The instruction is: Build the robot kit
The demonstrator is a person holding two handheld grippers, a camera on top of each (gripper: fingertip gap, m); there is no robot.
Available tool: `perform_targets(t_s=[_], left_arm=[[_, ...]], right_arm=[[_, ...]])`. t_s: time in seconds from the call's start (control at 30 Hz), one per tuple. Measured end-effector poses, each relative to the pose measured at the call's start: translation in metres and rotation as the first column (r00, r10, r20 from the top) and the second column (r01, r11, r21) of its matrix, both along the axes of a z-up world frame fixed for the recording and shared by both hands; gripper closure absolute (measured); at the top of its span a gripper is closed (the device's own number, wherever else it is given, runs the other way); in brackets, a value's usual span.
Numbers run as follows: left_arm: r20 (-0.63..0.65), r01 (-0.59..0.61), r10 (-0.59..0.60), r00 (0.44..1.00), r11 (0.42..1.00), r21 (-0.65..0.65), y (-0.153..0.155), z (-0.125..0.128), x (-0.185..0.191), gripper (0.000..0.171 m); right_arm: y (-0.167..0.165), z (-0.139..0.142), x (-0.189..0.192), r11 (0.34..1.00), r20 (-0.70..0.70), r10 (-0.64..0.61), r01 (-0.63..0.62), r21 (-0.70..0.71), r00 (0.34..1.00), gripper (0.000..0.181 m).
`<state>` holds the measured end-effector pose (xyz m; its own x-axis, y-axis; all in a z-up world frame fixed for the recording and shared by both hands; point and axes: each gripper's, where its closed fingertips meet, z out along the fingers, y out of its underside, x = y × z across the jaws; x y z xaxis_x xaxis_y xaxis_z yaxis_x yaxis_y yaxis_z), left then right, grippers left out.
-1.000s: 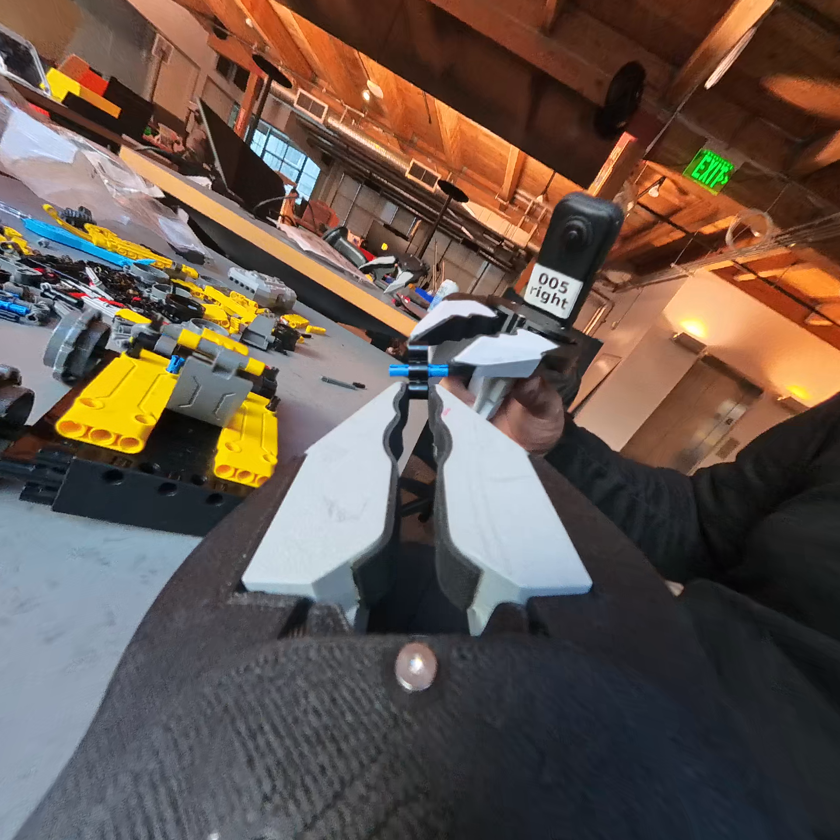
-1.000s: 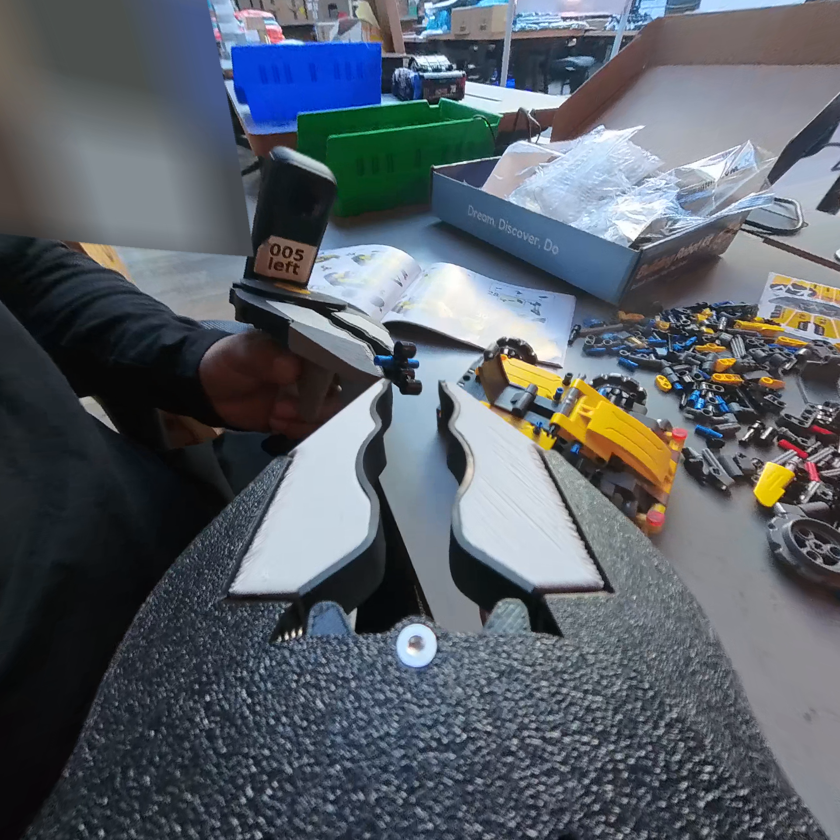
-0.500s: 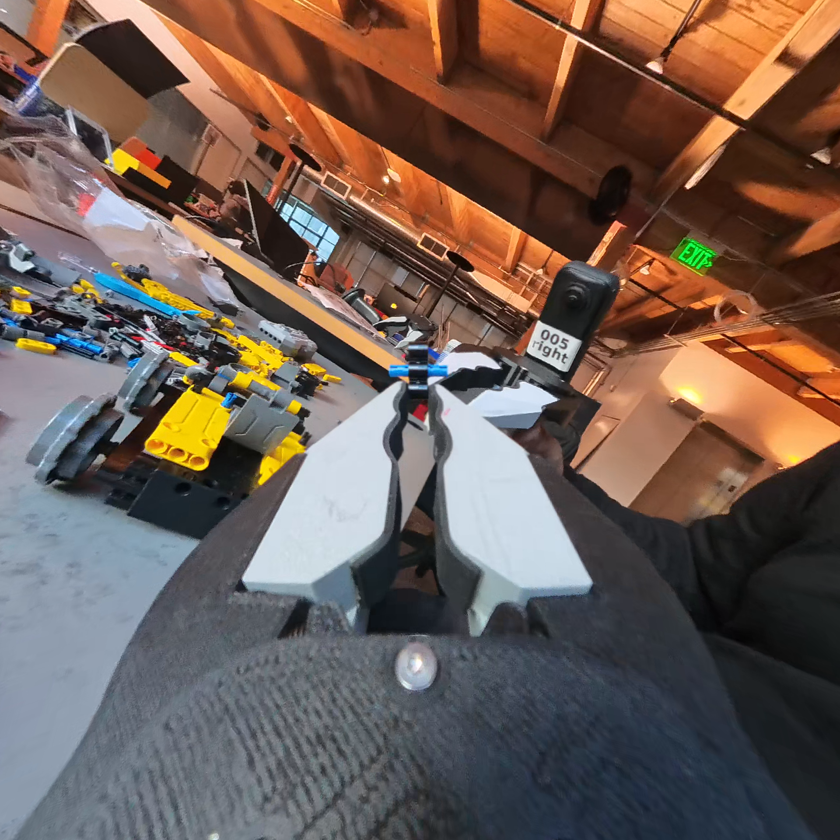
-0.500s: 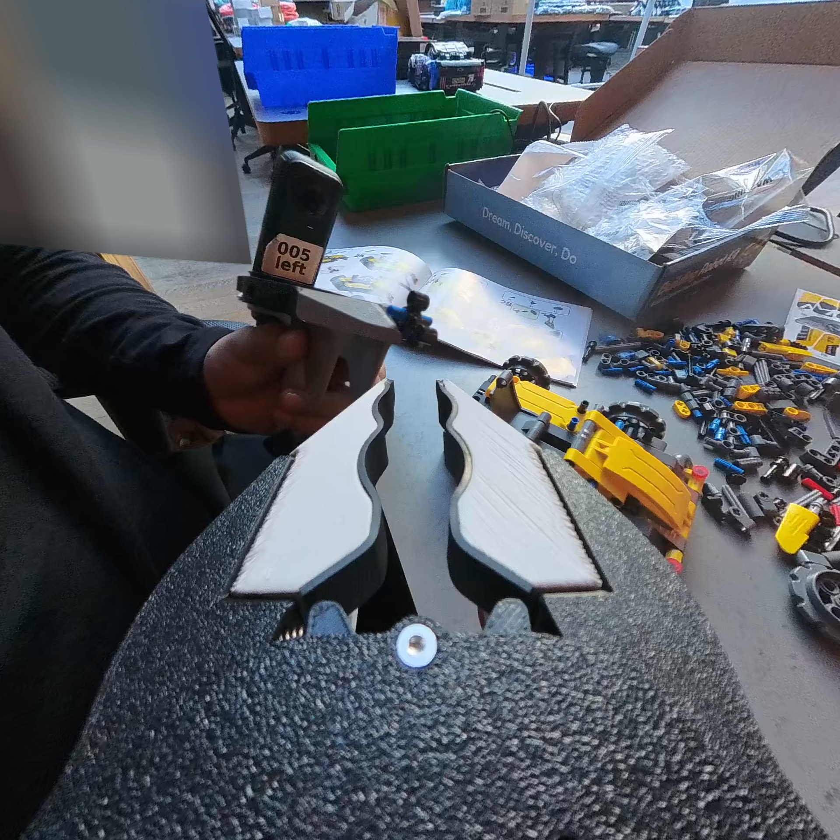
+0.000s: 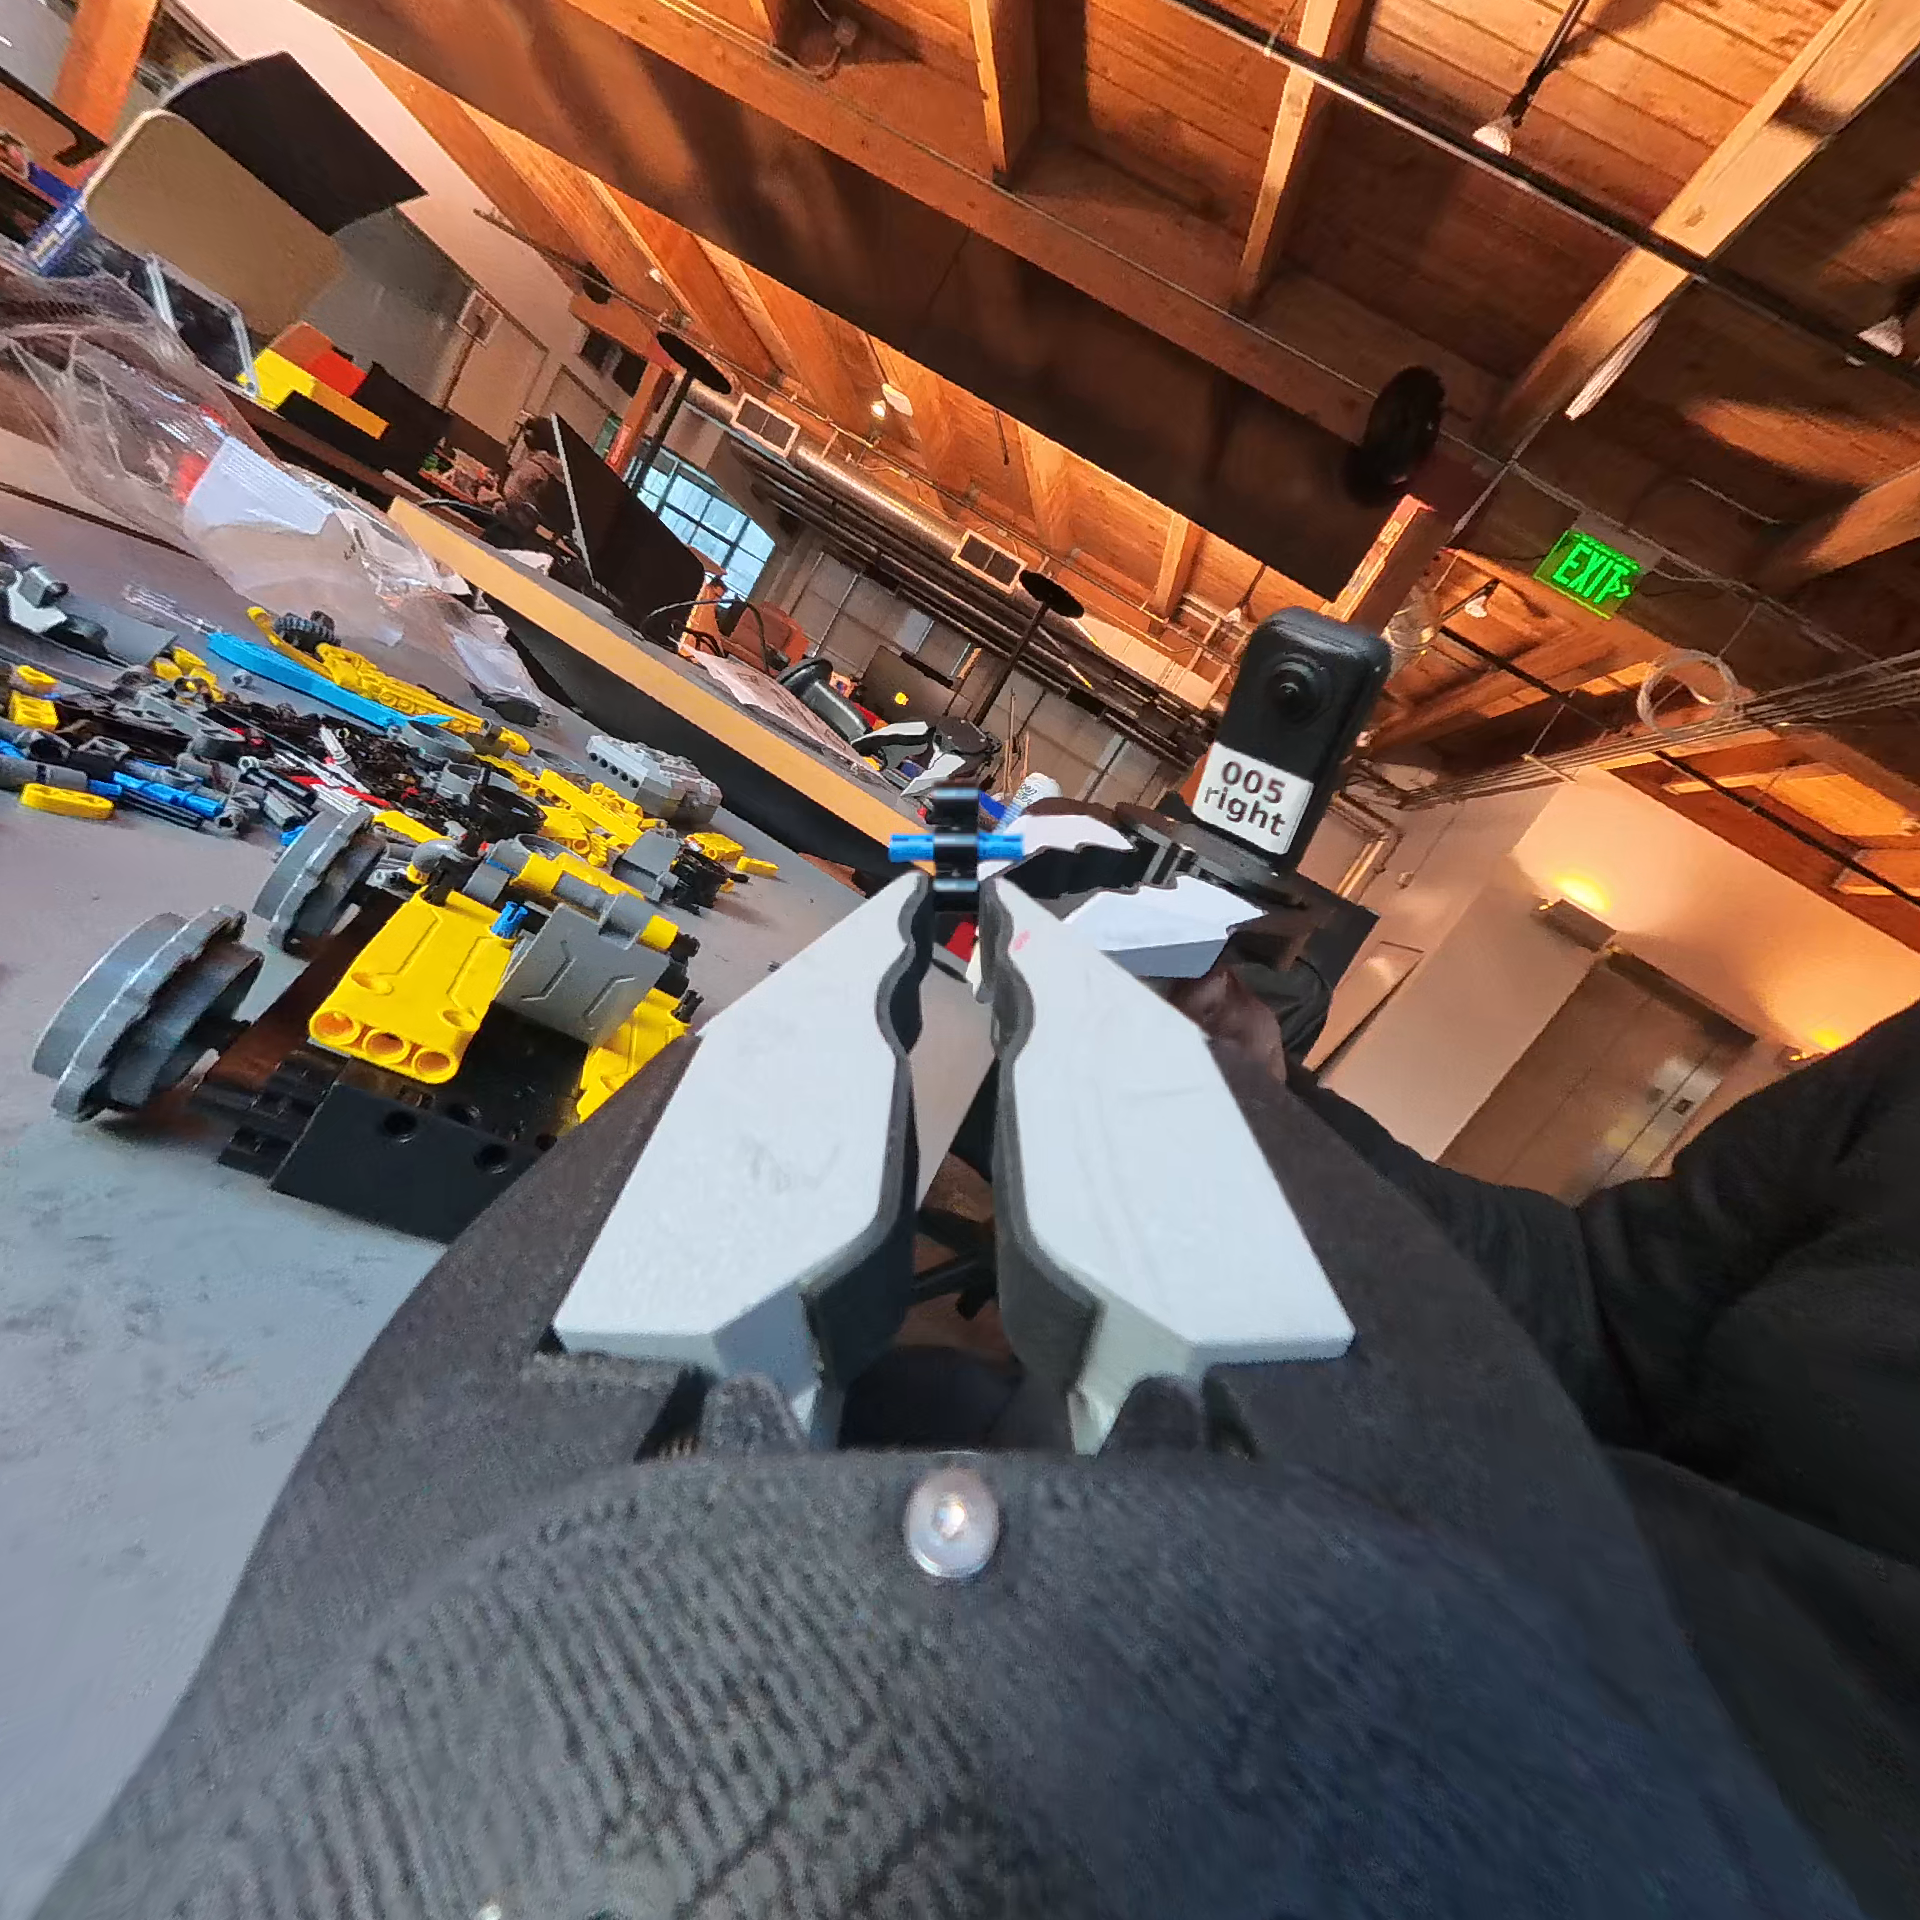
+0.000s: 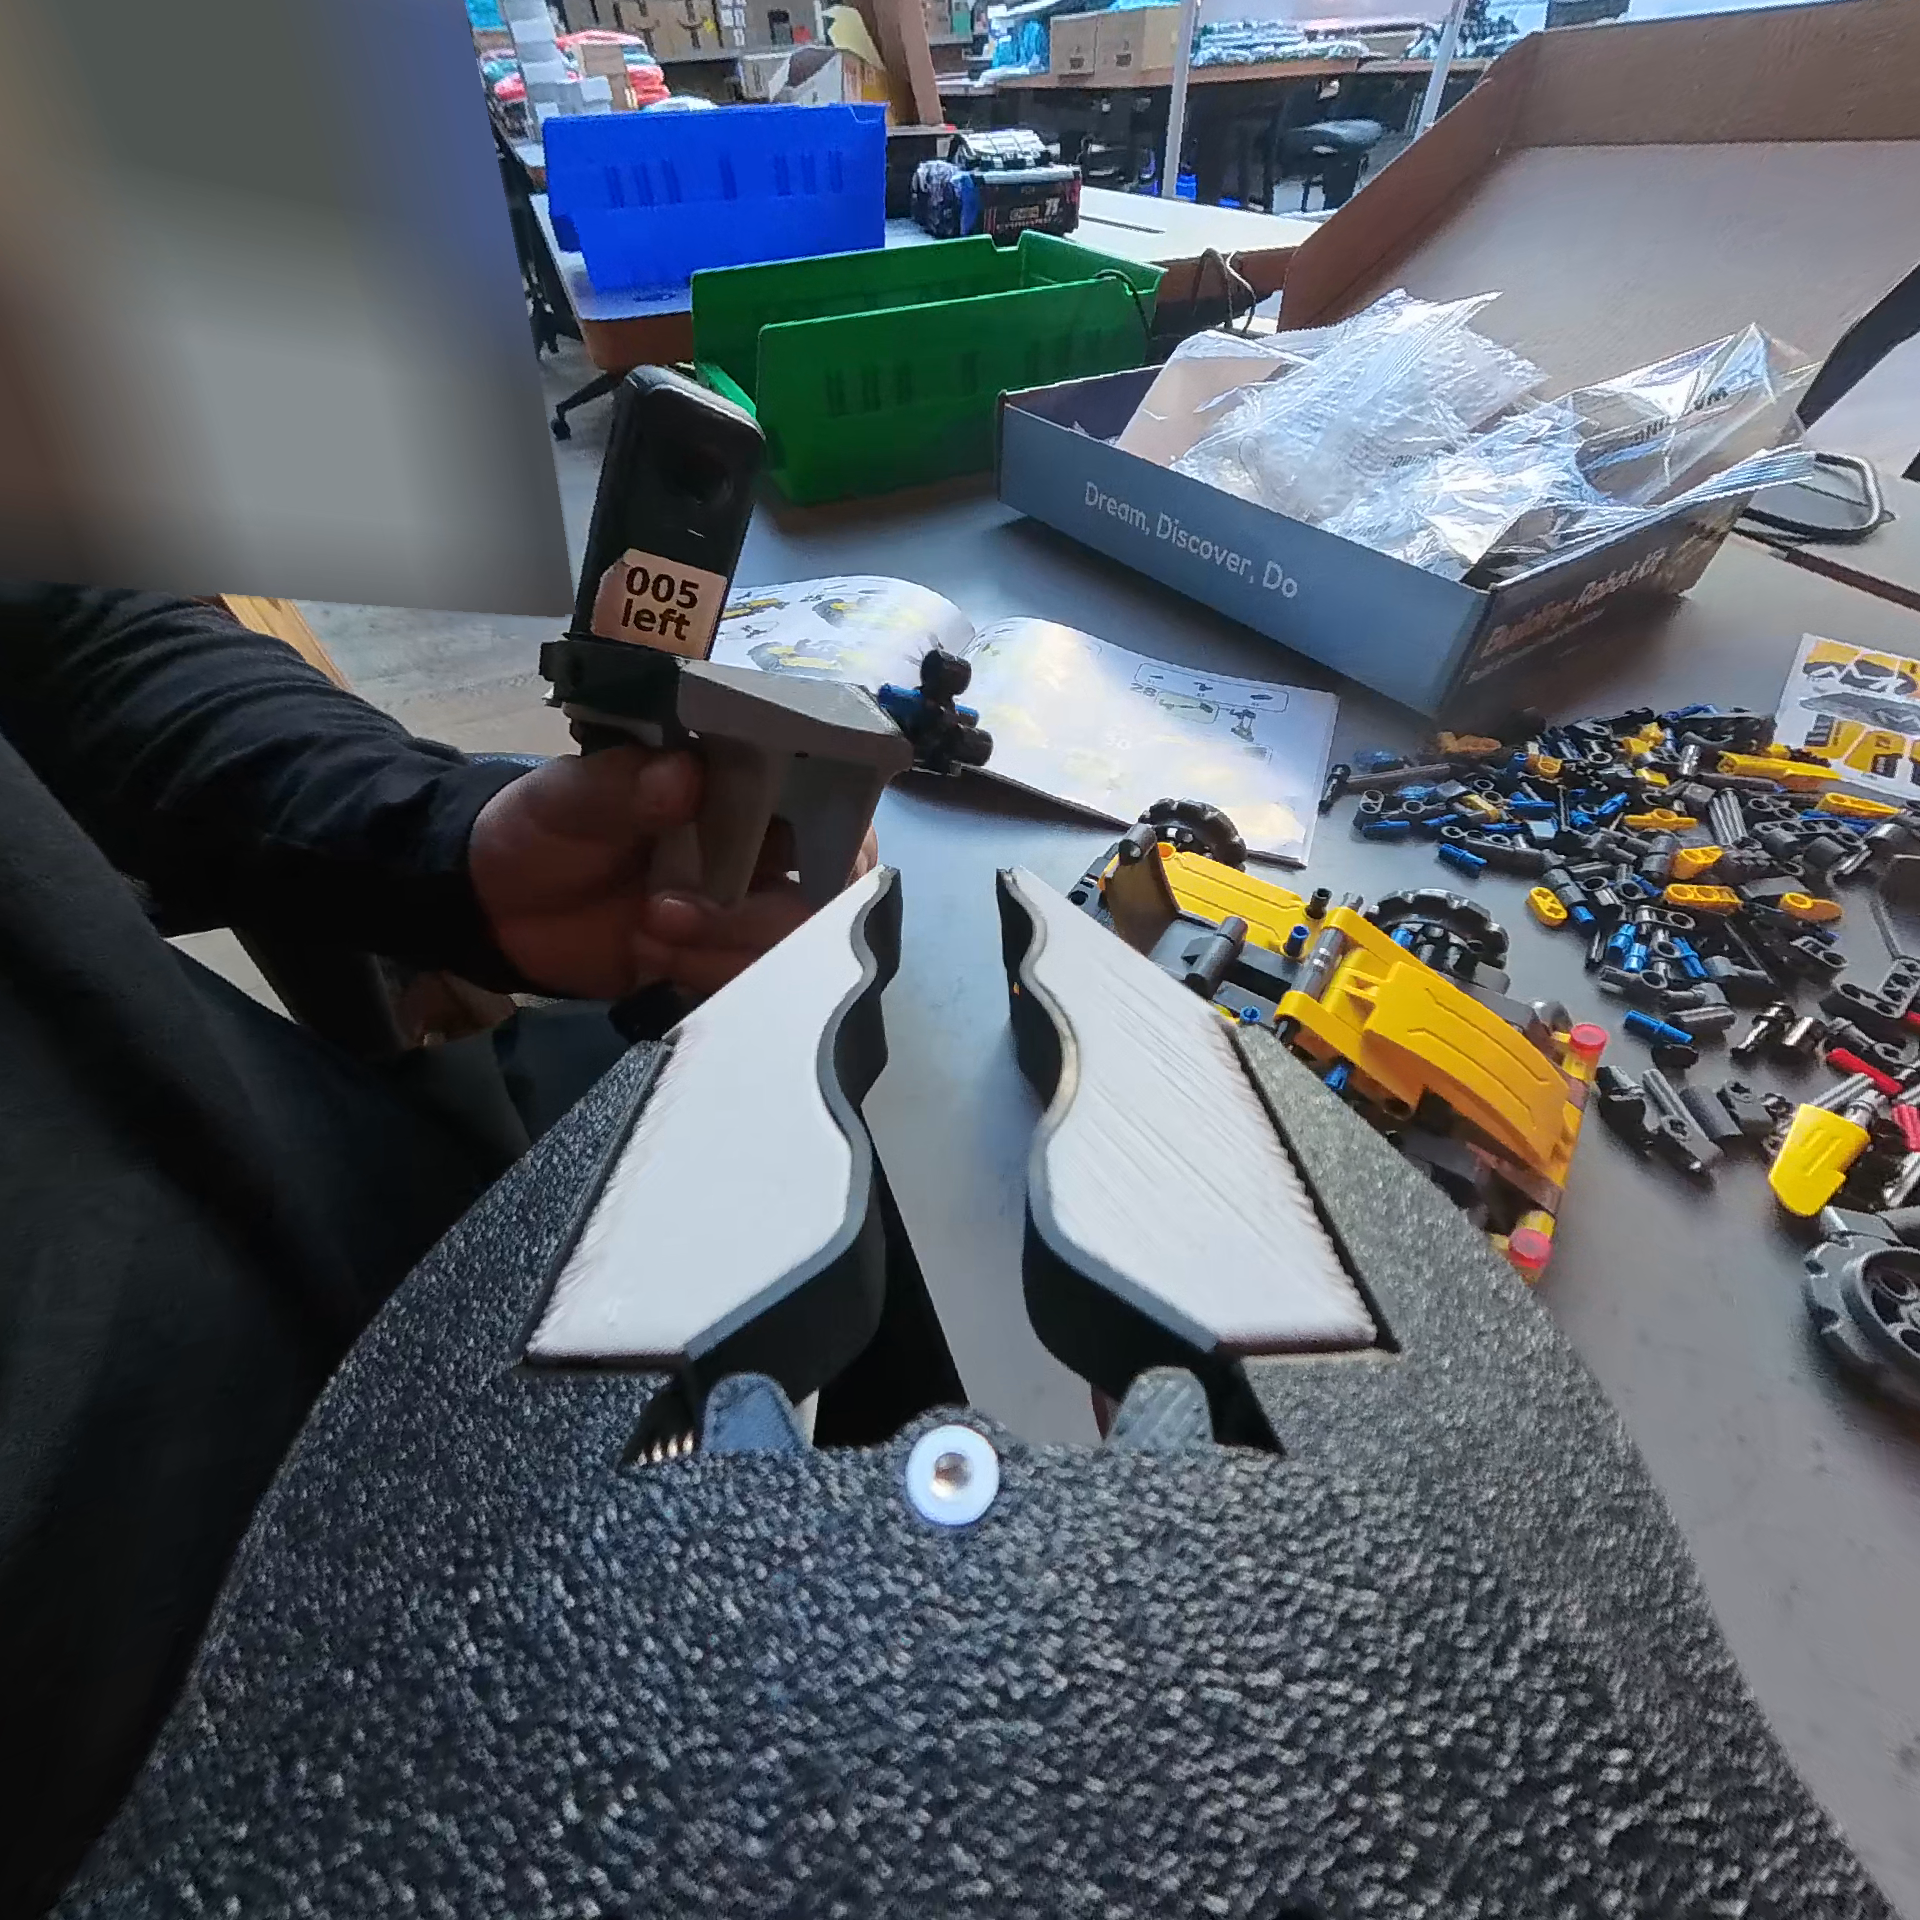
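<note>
My left gripper (image 5: pixel 954 902) is shut on a small black connector piece with blue pins (image 5: pixel 954 847), held up in the air off the table's near edge. It also shows in the right wrist view (image 6: pixel 940 712), gripped by the left gripper (image 6: pixel 894 717) that a hand holds. My right gripper (image 6: pixel 948 883) is open and empty, just below and right of the left one, above the grey table (image 6: pixel 1662 1403). It also appears in the left wrist view (image 5: pixel 1132 894), behind the held piece. A yellow and black brick vehicle (image 6: pixel 1382 1029) stands on the table, also seen in the left wrist view (image 5: pixel 468 997).
Loose black, blue and yellow brick parts (image 6: pixel 1662 831) lie at the right. An open instruction booklet (image 6: pixel 1091 707) lies behind the vehicle. A cardboard box with plastic bags (image 6: pixel 1382 499) and green bins (image 6: pixel 914 364) stand farther back. A loose grey wheel (image 5: pixel 135 1018) lies near the vehicle. Both grippers' tips are close together, under 4 cm apart. From the left gripper's tips to the loose grey wheel (image 5: pixel 135 1018) is close to 12 centimeters.
The left gripper has risen and tilted upward with the connector piece; the table and vehicle have dropped lower in its view. The right gripper stays open and has shifted slightly.
</note>
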<state>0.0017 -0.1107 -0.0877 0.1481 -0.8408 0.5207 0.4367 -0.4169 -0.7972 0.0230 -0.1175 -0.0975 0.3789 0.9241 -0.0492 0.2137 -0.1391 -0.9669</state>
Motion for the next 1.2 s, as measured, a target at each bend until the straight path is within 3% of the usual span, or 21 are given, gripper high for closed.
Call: perform_targets(t_s=[0.2, 0.4, 0.6, 0.73, 0.83, 0.93, 1.03, 1.2], left_arm=[[-0.031, -0.009, 0.010, 0.999, 0.999, 0.048, -0.003, 0.002, 0.002, 0.167], [-0.081, -0.011, 0.025, 0.996, 0.985, 0.174, -0.013, 0.007, 0.008, 0.167], [-0.204, 0.000, 0.090, 0.975, 0.915, 0.403, -0.023, 0.009, 0.013, 0.167], [-0.338, 0.104, 0.136, 0.931, 0.791, 0.603, -0.046, -0.001, 0.031, 0.166], [-0.421, 0.193, 0.190, 0.887, 0.675, 0.712, -0.061, -0.012, 0.045, 0.167], [-0.462, 0.267, 0.285, 0.840, 0.525, 0.808, -0.066, -0.017, 0.051, 0.167], [-0.490, 0.337, 0.412, 0.768, 0.390, 0.857, -0.058, -0.025, 0.049, 0.167], [-0.478, 0.422, 0.557, 0.679, 0.237, 0.875, -0.051, -0.039, 0.049, 0.167]], right_arm=[[0.000, -0.001, -0.001, 1.000, -0.001, 0.001, -0.001, -0.002, 1.000, 0.162], [-0.001, -0.001, 0.001, 1.000, -0.005, -0.002, 0.002, -0.002, 1.000, 0.163], [-0.008, 0.010, 0.007, 1.000, -0.055, 0.016, -0.017, -0.005, 0.998, 0.160], [-0.015, 0.023, 0.016, 0.998, -0.121, 0.018, -0.024, -0.051, 0.992, 0.155], [-0.033, 0.028, 0.015, 0.986, -0.175, 0.083, -0.106, -0.126, 0.981, 0.143], [-0.046, 0.017, 0.016, 0.976, -0.143, 0.114, -0.138, -0.171, 0.983, 0.139], [-0.052, 0.010, 0.022, 0.973, -0.120, 0.127, -0.147, -0.179, 0.985, 0.140], [-0.053, 0.005, 0.028, 0.973, -0.105, 0.104, -0.123, -0.195, 0.989, 0.141]])
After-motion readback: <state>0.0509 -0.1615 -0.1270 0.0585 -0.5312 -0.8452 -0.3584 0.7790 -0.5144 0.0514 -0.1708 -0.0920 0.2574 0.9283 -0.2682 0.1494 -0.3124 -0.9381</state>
